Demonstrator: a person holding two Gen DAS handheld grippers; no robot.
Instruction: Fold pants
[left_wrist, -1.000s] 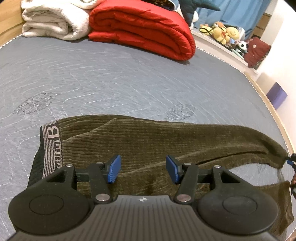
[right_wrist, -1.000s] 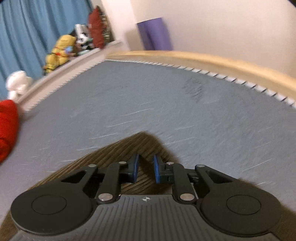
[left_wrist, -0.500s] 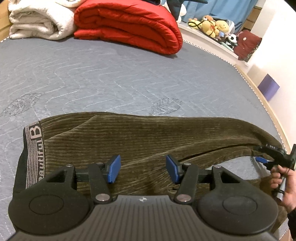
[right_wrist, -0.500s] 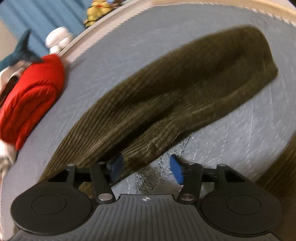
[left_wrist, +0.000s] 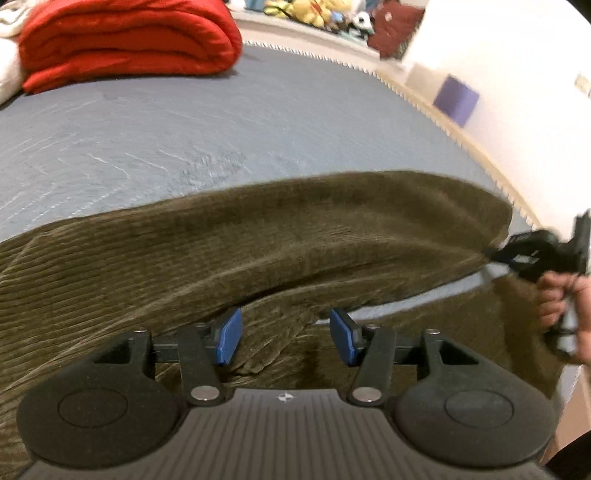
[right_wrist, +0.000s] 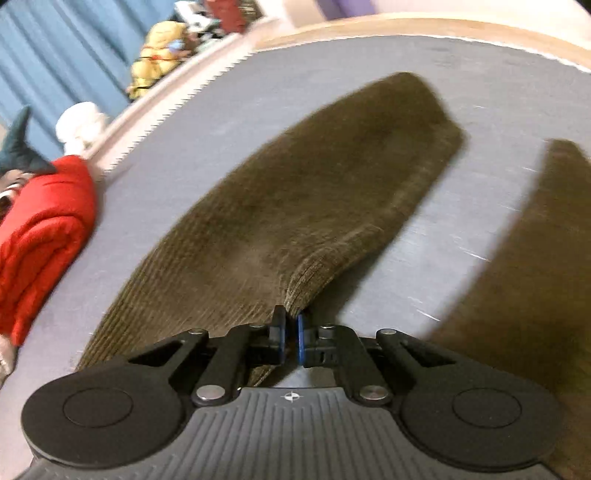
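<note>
Pinching the hem corner of one leg of the olive corduroy pants (right_wrist: 295, 206) between the blue pads, the right gripper (right_wrist: 290, 338) with jaws nearly together, cloth bunched and lifted right at the tips. Stretching forward and to the left from those tips, the held leg, lying on the grey mattress (right_wrist: 491, 96). Lying apart to the right of the gripper, the second leg, with a strip of bare mattress between the two. Far to the left, a red folded blanket (right_wrist: 40, 229); ahead at the bed edge, some plush toys (right_wrist: 159, 51), blurred.

Hovering with jaws spread wide and holding nothing, the left gripper (left_wrist: 286, 338), low over the crumpled cloth where both legs meet. Running across in front of it, the upper leg of the pants (left_wrist: 258, 236), pulled taut to the far right. Seen there at the leg end, the right gripper (left_wrist: 496, 254) in a hand (left_wrist: 565, 306). Beyond, ahead and to the left, the red blanket (left_wrist: 125, 40).
</note>
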